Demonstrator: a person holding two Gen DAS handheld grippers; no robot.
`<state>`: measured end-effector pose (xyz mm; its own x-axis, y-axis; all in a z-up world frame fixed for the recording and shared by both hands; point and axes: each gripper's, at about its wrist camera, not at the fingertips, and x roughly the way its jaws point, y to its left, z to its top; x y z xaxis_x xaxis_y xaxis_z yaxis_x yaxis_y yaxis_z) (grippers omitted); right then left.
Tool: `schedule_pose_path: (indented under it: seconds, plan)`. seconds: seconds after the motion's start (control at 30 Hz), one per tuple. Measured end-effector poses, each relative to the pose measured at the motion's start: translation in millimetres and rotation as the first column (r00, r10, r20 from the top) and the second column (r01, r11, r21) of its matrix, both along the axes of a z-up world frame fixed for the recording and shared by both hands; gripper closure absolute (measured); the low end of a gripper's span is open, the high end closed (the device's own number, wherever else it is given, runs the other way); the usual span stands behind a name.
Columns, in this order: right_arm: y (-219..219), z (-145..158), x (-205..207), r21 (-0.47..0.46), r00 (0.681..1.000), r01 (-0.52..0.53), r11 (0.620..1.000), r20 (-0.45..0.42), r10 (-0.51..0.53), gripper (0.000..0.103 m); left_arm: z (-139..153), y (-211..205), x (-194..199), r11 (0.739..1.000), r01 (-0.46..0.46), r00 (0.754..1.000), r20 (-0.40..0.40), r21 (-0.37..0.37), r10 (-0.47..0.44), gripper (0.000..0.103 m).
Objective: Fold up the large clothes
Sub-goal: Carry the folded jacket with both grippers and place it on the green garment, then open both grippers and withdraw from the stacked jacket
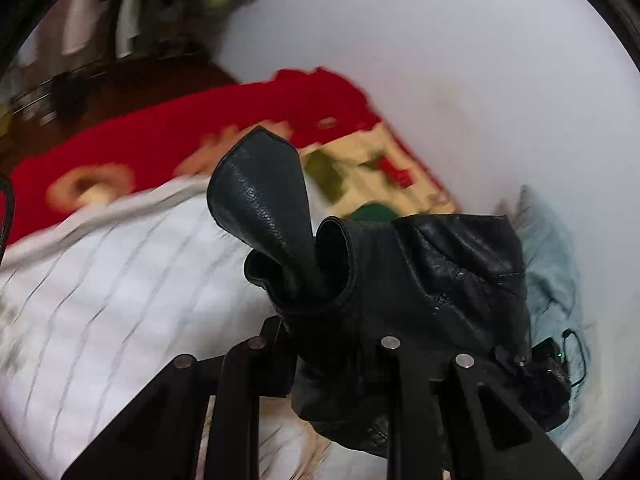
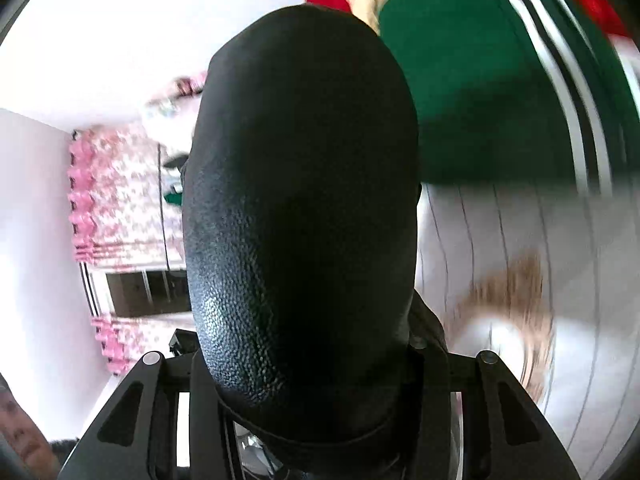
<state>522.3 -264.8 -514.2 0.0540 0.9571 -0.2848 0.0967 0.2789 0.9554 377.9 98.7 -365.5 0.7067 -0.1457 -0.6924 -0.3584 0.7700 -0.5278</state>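
Observation:
A black leather jacket [image 1: 432, 280] is held up above the bed. My left gripper [image 1: 320, 320] is shut on a bunched edge of it; a curled flap [image 1: 260, 200] sticks up past the fingers, and the rest hangs to the right. In the right wrist view, my right gripper [image 2: 304, 400] is shut on another part of the jacket [image 2: 300, 200], which bulges over the fingers and hides most of the view. The fingertips of both grippers are hidden by leather.
A white striped bed cover [image 1: 112, 300] lies below. A red patterned blanket [image 1: 168, 136] lies at the far side. A green garment with white stripes [image 2: 480, 92] lies on the bed. A light blue cloth [image 1: 552, 264] lies right. A pink floral curtain [image 2: 116, 200] hangs left.

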Motion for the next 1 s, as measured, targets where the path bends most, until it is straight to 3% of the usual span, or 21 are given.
schedule_pose_path:
  seconds: [0.13,0.23,0.3,0.4,0.47,0.57,0.63,0.67,0.7,0.73,0.77,0.8,0.93,1.0]
  plan:
    - [-16.7,-3.4,84.1,0.034,0.998,0.057,0.998,0.003,-0.058,0.056,-7.2,-7.2,90.5,0.998,0.063,0.997,0.051,0.014,-0.064,0.086]
    - [-22.9,-41.1,142.8,0.064,0.997,0.062,0.996,-0.051,-0.058,0.055,-39.5,-10.9,146.2,0.995,0.09,0.996,0.015,0.031,-0.09,0.086]
    - [-27.5,-86.6,180.8,0.048,0.991,0.048,0.998,-0.131,-0.041,0.054,-71.7,-14.9,174.3,0.994,0.107,0.994,-0.043,0.031,-0.105,0.085]
    - [-37.3,-135.6,211.1,-0.039,0.974,0.029,0.999,-0.225,-0.037,0.051,-123.6,-19.9,196.7,0.99,0.139,0.979,-0.153,0.013,-0.135,0.085]
    - [-42.3,-149.8,220.8,-0.047,0.966,0.02,0.999,-0.258,-0.032,0.046,-138.2,-23.9,198.0,0.986,0.165,0.972,-0.176,0.033,-0.157,0.079]
    - [-41.7,-141.6,208.1,-0.083,0.967,-0.013,0.996,-0.254,-0.008,0.041,-140.6,-25.5,194.5,0.979,0.197,0.964,-0.196,0.059,-0.182,0.075]
    - [-38.9,-126.9,207.2,-0.194,0.977,-0.051,0.98,-0.215,0.009,0.028,-140.4,-24.5,193.7,0.975,0.21,0.958,-0.216,0.074,-0.19,0.07]
    - [-40.2,-113.6,202.4,-0.275,0.985,-0.058,0.96,-0.175,0.01,0.025,-140.0,-22.6,194.0,0.971,0.22,0.953,-0.231,0.09,-0.194,0.062]
    - [-39.9,-97.5,197.1,-0.384,0.992,-0.065,0.921,-0.125,0.018,0.015,-137.7,-25.8,195.2,0.967,0.229,0.95,-0.241,0.113,-0.197,0.057]
    - [-39.1,-86.1,191.6,-0.46,0.996,-0.064,0.886,-0.091,0.024,0.005,-131.8,-27.8,192.9,0.957,0.243,0.947,-0.253,0.157,-0.199,0.041]
    - [-37.2,-73.9,184.1,-0.534,0.998,-0.055,0.844,-0.051,0.032,0.003,-131.5,-28.2,194.7,0.948,0.256,0.943,-0.265,0.19,-0.201,0.016]
    - [-33.0,-62.1,175.4,-0.612,0.999,-0.044,0.789,-0.01,0.048,0.0,-128.3,-29.0,193.1,0.937,0.267,0.94,-0.277,0.226,-0.201,0.007]
    - [-17.8,-34.1,137.5,-0.83,0.992,0.026,0.557,0.091,0.09,0.0,-108.1,-39.1,181.1,0.877,0.3,0.932,-0.312,0.376,-0.185,0.004]
    - [-18.4,-37.1,104.8,-0.864,0.99,0.056,0.5,0.112,0.083,0.0,-92.9,-46.1,171.7,0.845,0.307,0.932,-0.319,0.438,-0.173,0.004]
